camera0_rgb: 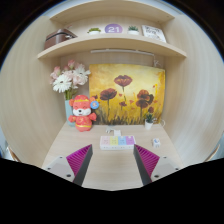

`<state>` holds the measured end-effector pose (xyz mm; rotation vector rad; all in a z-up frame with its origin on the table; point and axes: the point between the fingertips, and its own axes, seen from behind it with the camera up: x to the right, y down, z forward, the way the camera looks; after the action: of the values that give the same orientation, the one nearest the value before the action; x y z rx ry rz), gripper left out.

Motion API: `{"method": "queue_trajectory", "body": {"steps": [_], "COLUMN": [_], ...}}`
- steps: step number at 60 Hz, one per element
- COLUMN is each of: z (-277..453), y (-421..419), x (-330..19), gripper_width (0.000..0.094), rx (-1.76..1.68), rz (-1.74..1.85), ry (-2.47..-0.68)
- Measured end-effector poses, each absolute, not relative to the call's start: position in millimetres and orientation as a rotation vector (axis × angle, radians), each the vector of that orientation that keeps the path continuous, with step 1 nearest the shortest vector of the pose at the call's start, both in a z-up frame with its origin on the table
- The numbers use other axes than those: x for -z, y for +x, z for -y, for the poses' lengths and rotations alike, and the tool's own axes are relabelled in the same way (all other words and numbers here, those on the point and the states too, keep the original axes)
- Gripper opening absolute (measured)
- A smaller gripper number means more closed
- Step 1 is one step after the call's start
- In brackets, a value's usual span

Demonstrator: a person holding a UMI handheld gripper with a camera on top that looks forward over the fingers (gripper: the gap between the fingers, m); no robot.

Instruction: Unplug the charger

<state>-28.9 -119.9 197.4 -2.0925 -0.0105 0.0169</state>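
The jaws [113, 163] stand wide apart and hold nothing, their magenta pads [79, 160] facing each other across a bare stretch of pale wooden desk [112, 170]. Just ahead of the fingers, roughly centred between them, a white power strip [117, 142] lies flat on the desk, with small pastel-coloured blocks along its top; these may be the charger or plugs seated in it, though the view is too small to say which. To the left of the strip stands an orange-and-white plush toy [83, 113], upright and facing the jaws. Behind the toy, a vase of white and pink flowers [69, 80] rises against the back wall. A wide yellow painting of red poppies [127, 93] leans behind the strip and fills most of the alcove's back. At the painting's right foot sits a small green potted plant [149, 118]. Above, two wooden shelves [110, 44] span the alcove: the lower carries a dark box [59, 37], a purple object [113, 29] between small plants, and a white framed card [153, 33].
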Motion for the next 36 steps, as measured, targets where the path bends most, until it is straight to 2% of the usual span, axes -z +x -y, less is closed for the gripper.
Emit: {"method": "queue_trajectory", "body": {"steps": [12,36], "z": [154,170], "y": [-68,-71], "x": [-186,-181], "gripper_width": [0.0829,0.0823], "rx": [-0.078,-0.072], "rz": [0.077,0.081], "ry": [-2.116,-2.116]}}
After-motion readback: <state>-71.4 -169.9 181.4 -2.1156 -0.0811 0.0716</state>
